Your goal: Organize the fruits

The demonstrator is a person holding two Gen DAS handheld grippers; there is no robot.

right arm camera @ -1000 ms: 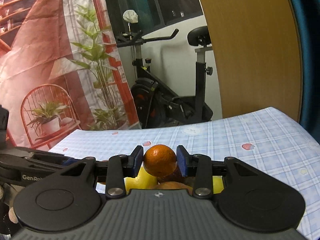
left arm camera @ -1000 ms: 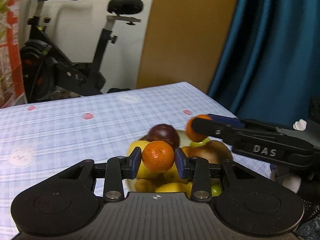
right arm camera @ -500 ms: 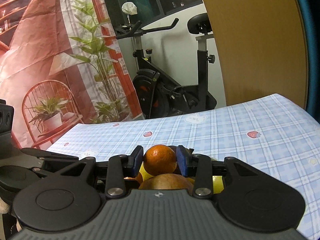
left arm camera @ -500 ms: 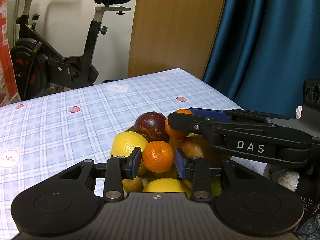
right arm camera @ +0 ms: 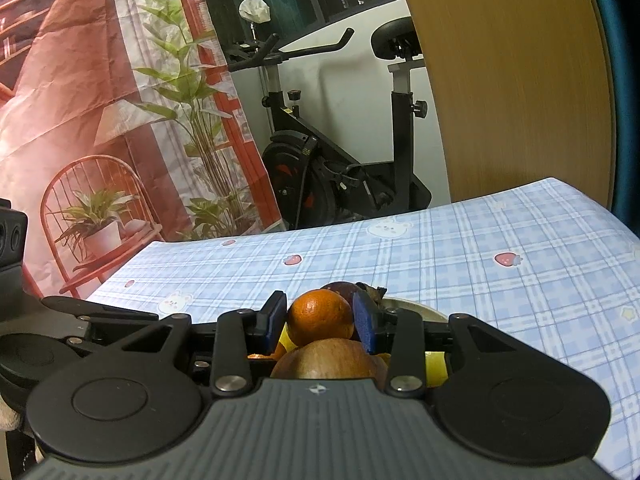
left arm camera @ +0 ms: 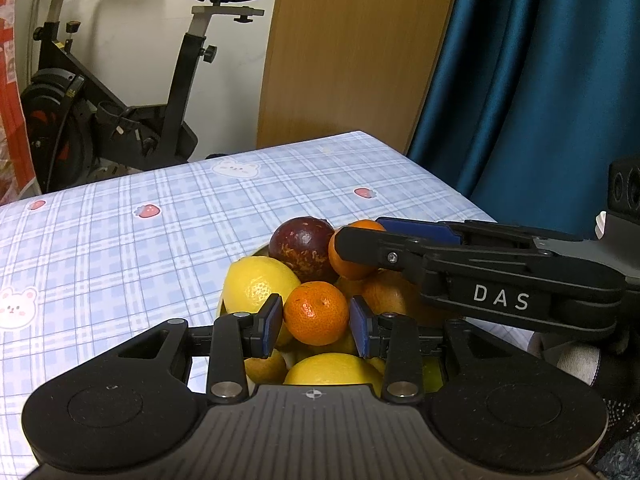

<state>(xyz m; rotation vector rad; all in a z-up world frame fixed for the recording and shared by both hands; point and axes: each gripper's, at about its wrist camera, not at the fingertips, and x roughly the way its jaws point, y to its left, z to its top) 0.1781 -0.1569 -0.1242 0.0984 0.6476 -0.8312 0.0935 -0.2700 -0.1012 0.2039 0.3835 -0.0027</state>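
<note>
Left wrist view: my left tongs (left arm camera: 316,324) grip a dimpled mandarin (left arm camera: 316,312) above the heaped fruit bowl (left arm camera: 221,300). Just beyond sit a yellow lemon (left arm camera: 256,286) and a dark purple fruit (left arm camera: 301,244). My right tongs (right arm camera: 320,320) clamp a glossy orange (right arm camera: 319,318) over the same pile. Past both tongs, the desk (right arm camera: 500,240) wears a blue plaid cloth; an exercise bike (right arm camera: 340,160) stands behind it.

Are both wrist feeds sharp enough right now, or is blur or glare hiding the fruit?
Left wrist: sharp, small highlight on the held mandarin, fisheye bends the doorframe. Right wrist: sharp too, no glare, but the gripper body hides most fruit below its held mandarin.
</note>
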